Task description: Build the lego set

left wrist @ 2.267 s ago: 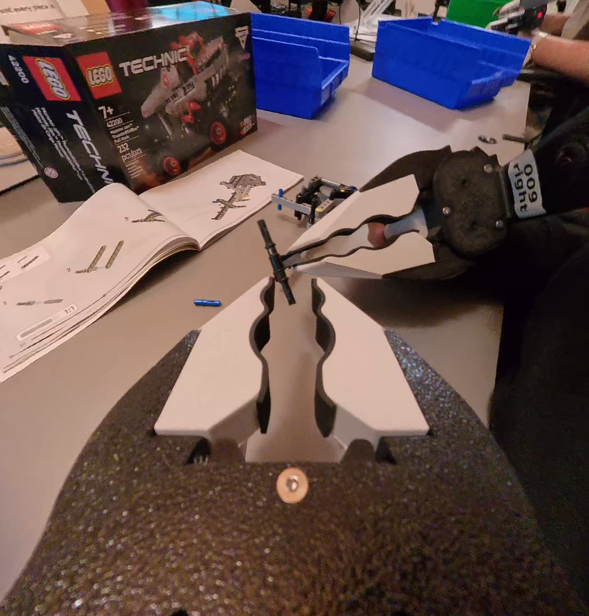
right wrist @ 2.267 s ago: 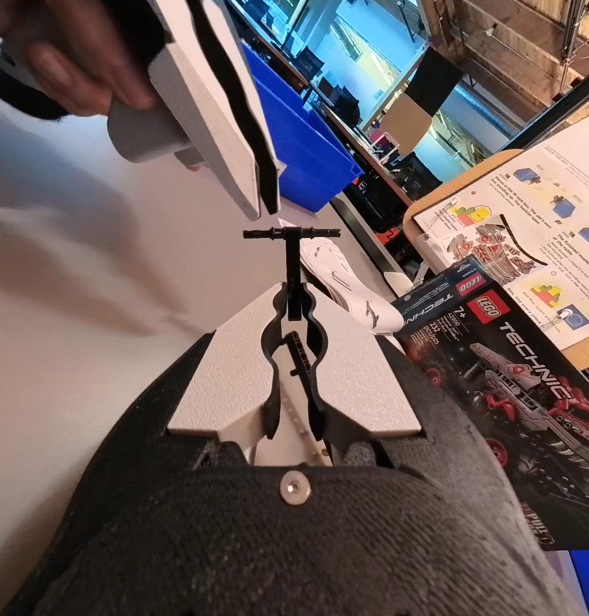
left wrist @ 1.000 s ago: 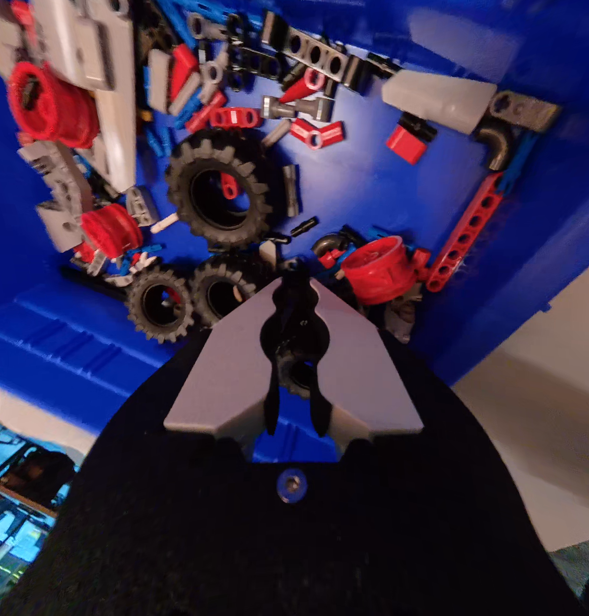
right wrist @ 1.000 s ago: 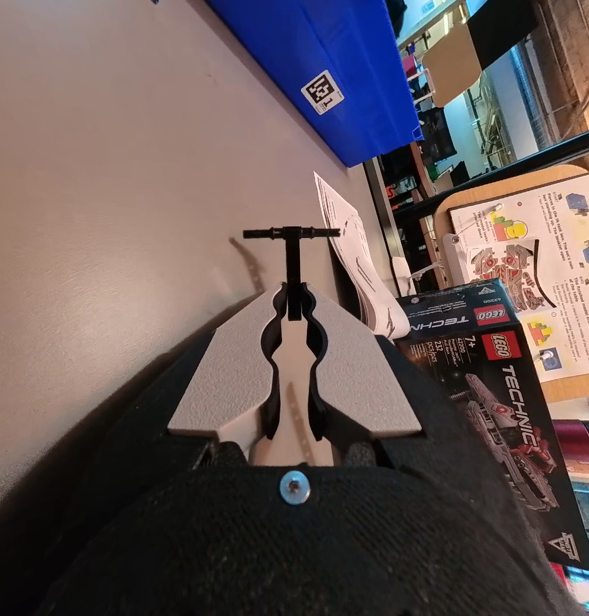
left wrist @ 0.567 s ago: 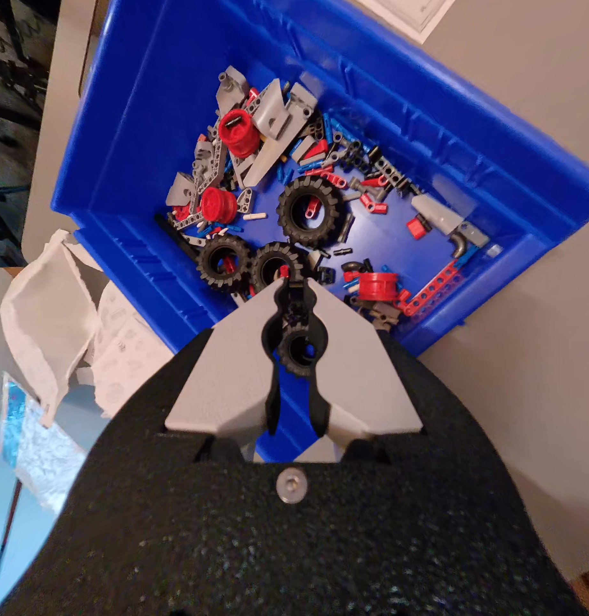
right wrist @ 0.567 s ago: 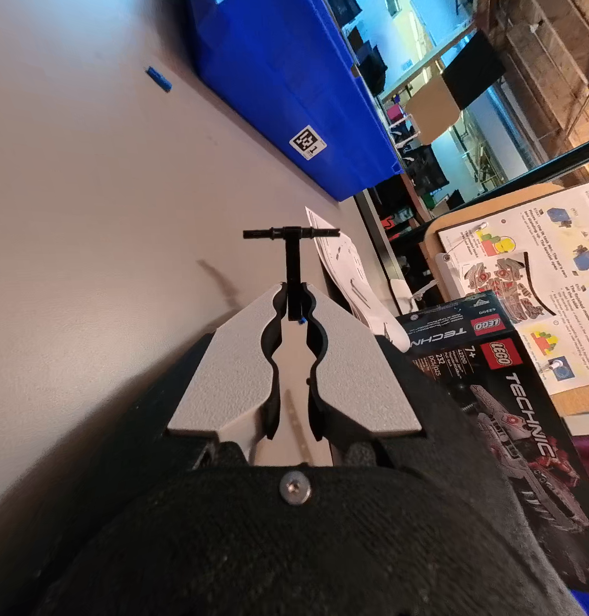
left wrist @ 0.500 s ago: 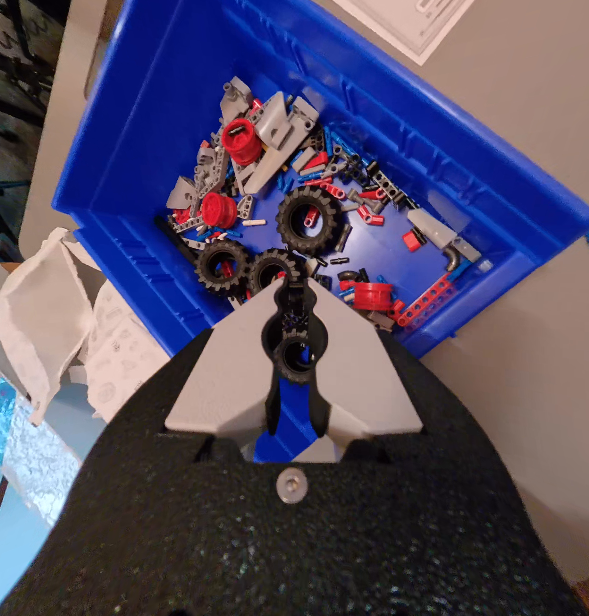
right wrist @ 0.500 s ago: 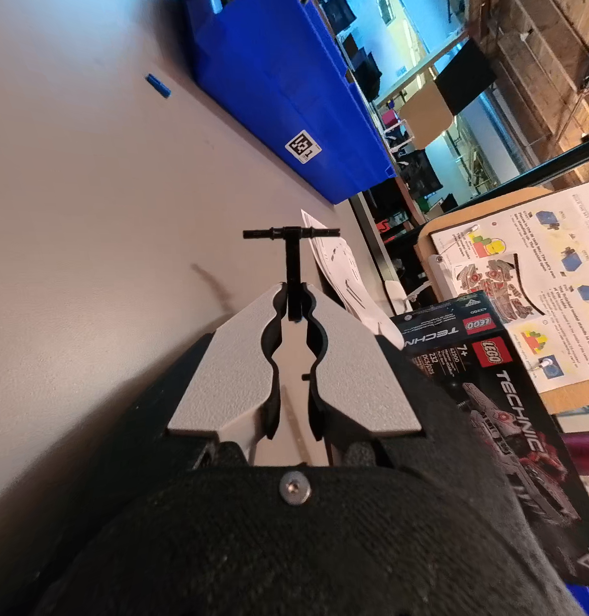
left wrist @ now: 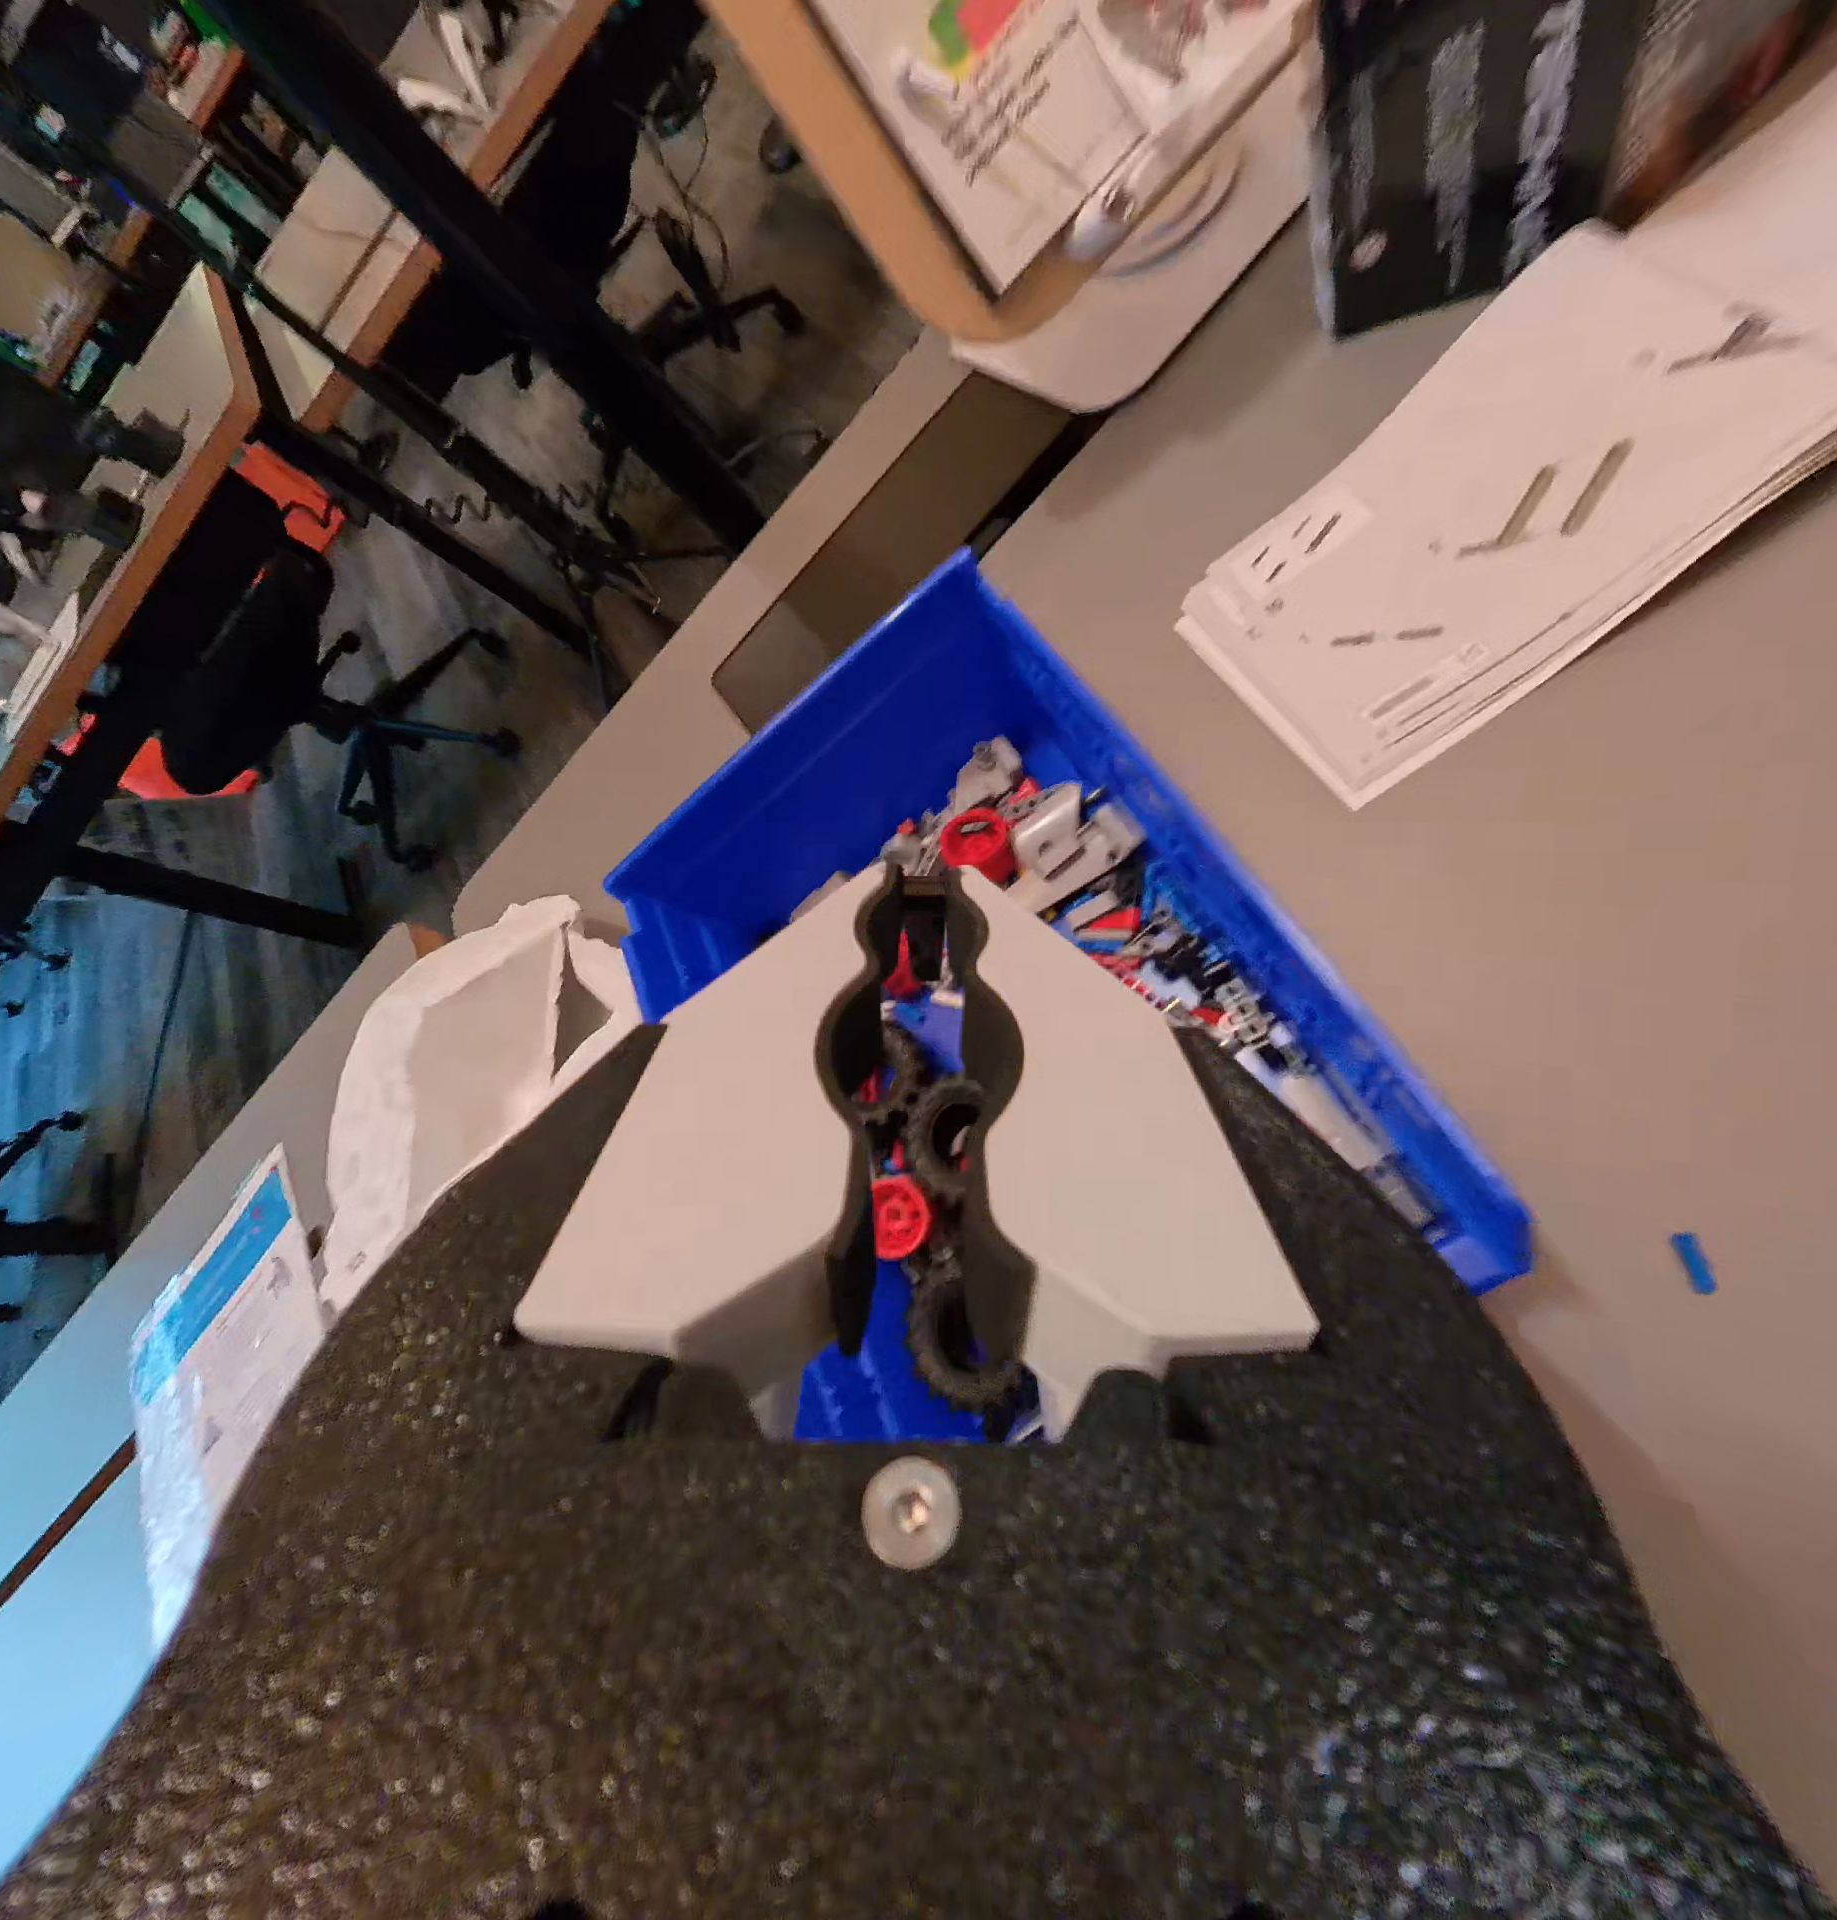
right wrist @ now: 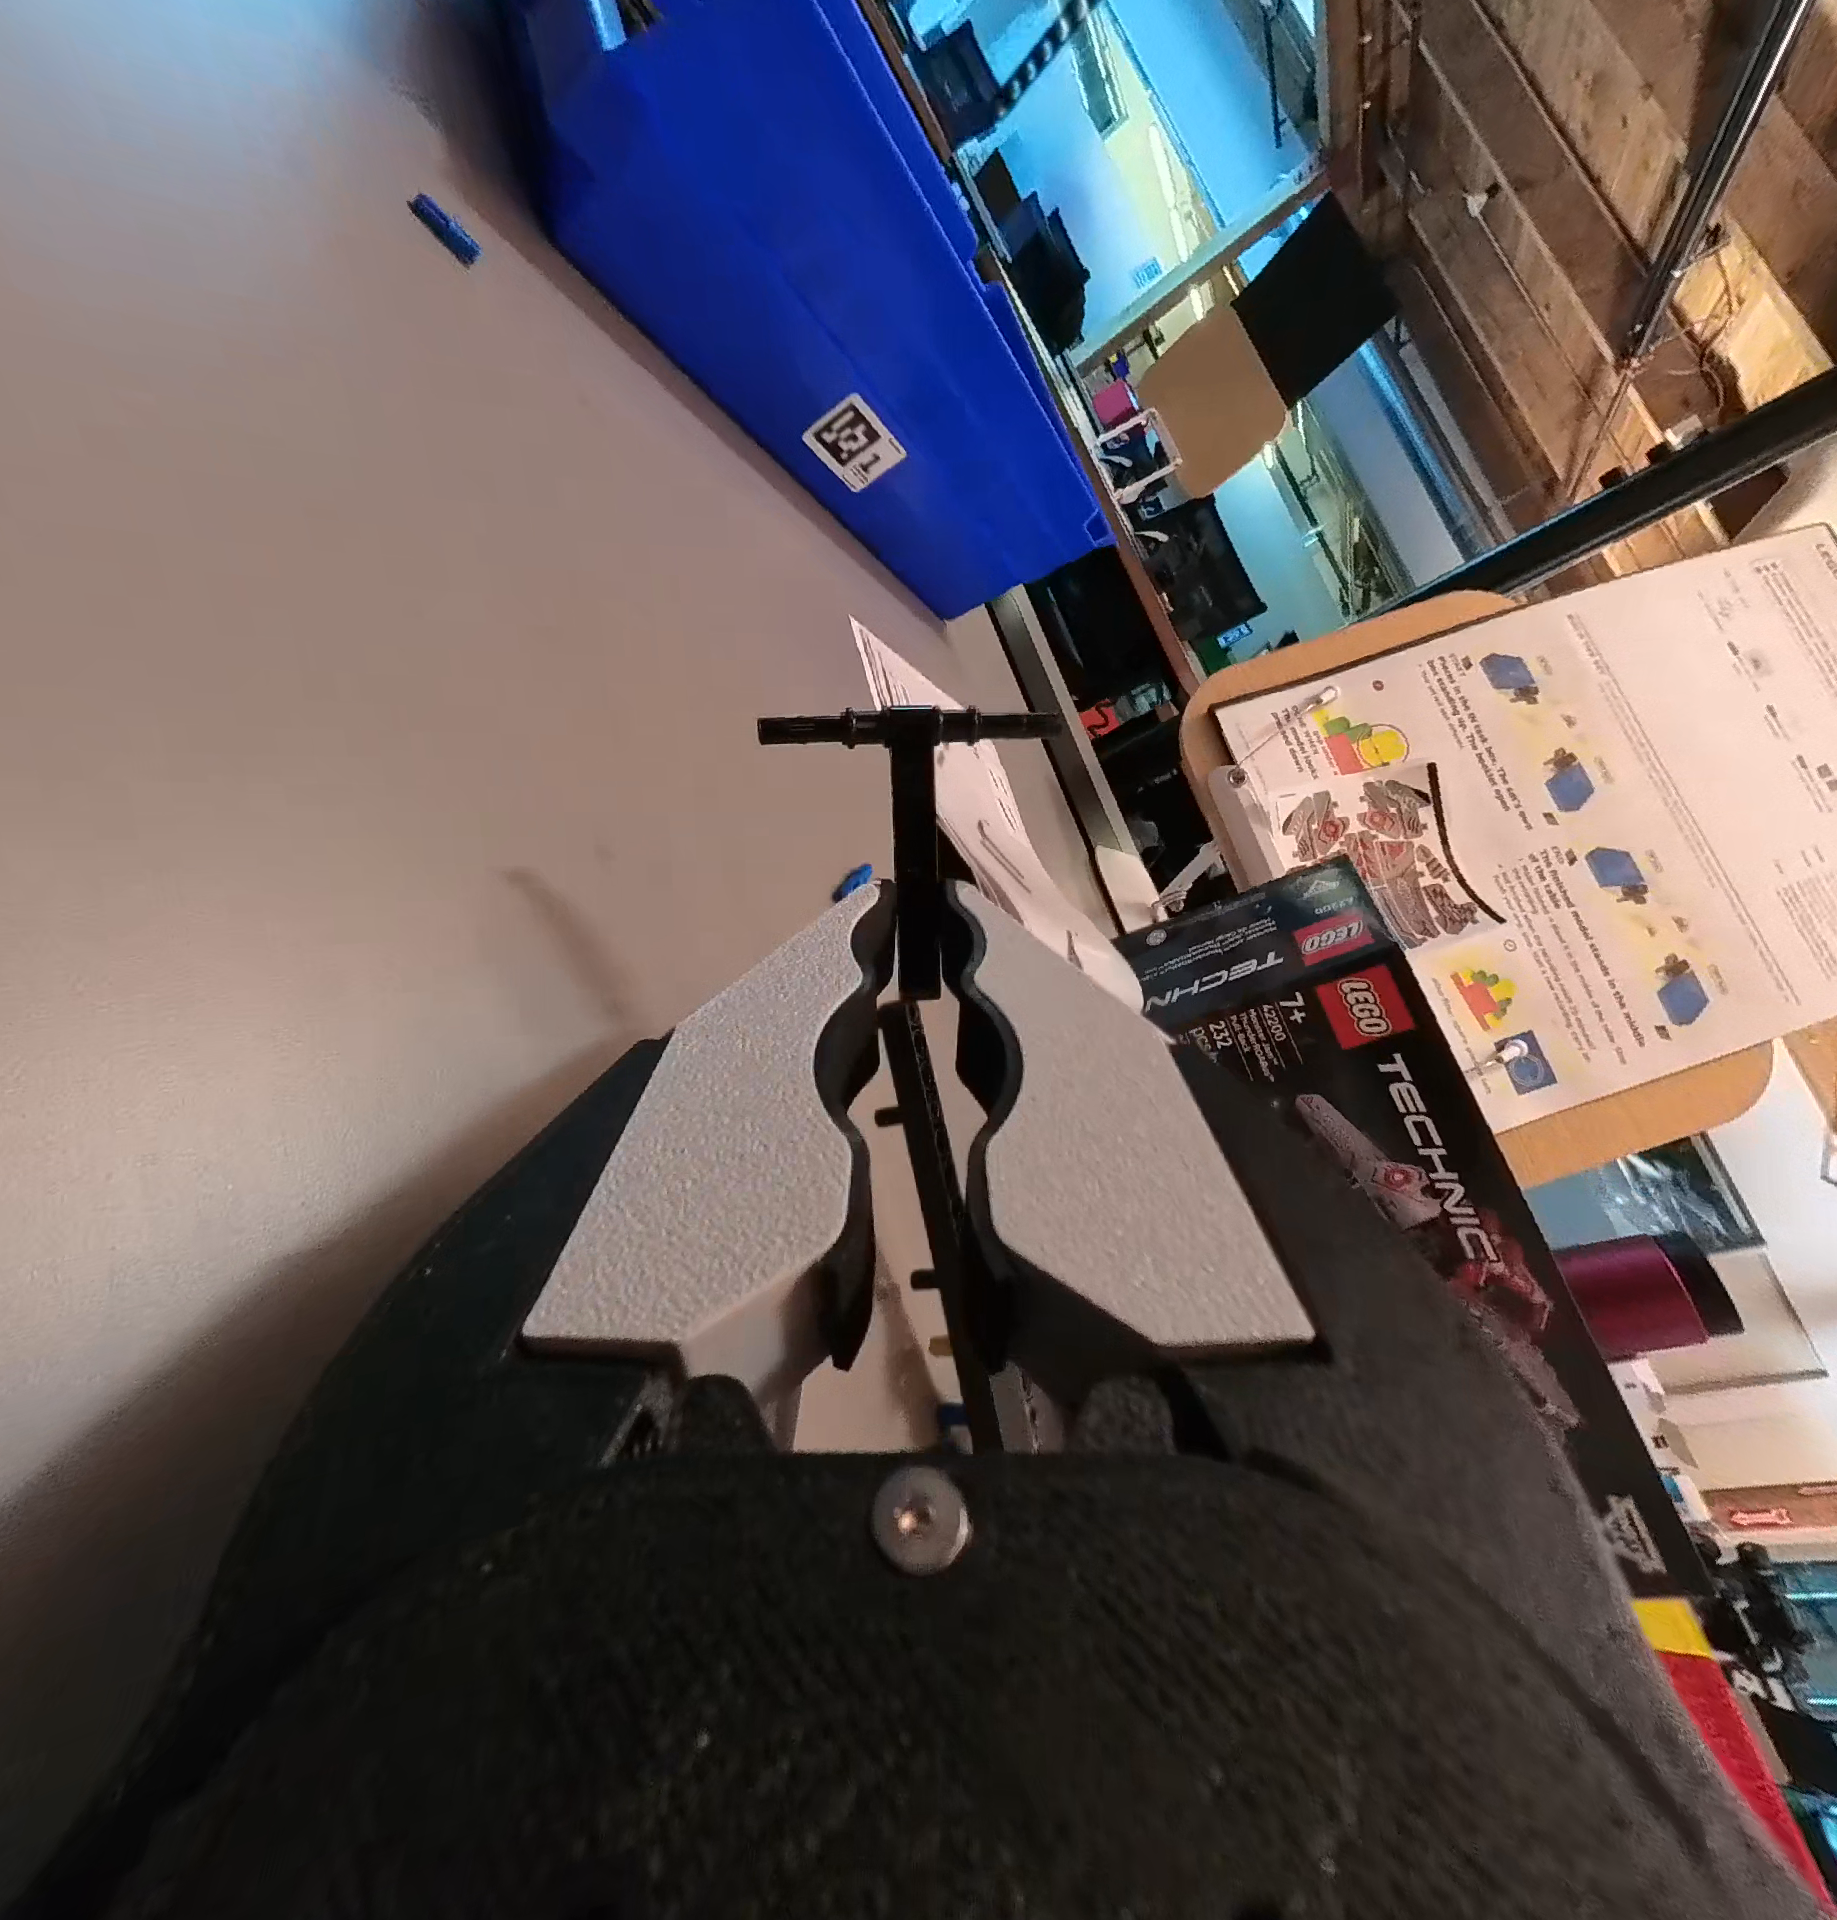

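Left gripper pinching a small black piece over the parts bin; right gripper clamping a black T-shaped piece.

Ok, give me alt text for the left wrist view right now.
The left gripper, shut on a small black piece, hovers above a blue bin of tyres and mixed parts on a grey table. An open instruction booklet lies beyond.

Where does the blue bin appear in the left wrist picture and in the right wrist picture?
Left wrist view: the blue bin sits in the centre, open and full of parts, partly behind the hand-held gripper.
Right wrist view: blue bin at the upper left, seen from its side.
Shared landmark: the small blue piece lying on the table beside it.
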Motion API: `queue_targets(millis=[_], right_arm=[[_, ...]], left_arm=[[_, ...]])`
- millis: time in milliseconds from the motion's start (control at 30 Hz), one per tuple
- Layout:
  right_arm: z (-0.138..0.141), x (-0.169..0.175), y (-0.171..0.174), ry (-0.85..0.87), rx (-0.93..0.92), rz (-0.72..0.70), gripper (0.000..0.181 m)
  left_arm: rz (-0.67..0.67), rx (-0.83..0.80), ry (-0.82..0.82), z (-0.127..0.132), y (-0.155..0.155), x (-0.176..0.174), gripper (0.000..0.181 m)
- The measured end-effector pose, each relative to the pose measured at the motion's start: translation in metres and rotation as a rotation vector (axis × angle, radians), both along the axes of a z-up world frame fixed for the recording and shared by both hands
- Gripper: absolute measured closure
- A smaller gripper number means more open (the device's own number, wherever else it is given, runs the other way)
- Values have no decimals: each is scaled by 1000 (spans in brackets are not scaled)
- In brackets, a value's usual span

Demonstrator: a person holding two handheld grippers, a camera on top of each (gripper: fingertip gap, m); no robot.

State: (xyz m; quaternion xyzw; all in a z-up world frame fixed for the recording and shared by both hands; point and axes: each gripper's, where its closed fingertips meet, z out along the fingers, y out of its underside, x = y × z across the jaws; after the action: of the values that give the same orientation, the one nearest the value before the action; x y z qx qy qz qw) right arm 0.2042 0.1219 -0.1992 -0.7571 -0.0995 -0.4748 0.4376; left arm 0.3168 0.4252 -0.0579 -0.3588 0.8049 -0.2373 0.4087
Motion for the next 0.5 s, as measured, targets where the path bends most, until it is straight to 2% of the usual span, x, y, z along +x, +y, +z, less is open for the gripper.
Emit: queue_targets(millis=[33, 133, 233, 367, 433, 500], right_arm=[[0, 0, -1, 9, 12, 2, 176], [1, 1, 0, 46, 42, 11, 176], [2, 1, 0, 76, 72, 16, 176], [2, 2, -2, 137, 117, 10, 176], [4, 5, -4, 137, 128, -9, 177], [3, 6, -4, 139, 126, -15, 176]], left_arm=[[-19, -25, -8, 5, -11, -2, 176], [-118, -110, 16, 16, -60, -15, 176], [-264, -210, 137, 8, -120, -36, 175], [-448, -444, 433, -36, -196, -70, 175], [-492, -580, 599, -66, -224, -84, 175], [-477, -706, 723, -94, -239, -88, 176]])
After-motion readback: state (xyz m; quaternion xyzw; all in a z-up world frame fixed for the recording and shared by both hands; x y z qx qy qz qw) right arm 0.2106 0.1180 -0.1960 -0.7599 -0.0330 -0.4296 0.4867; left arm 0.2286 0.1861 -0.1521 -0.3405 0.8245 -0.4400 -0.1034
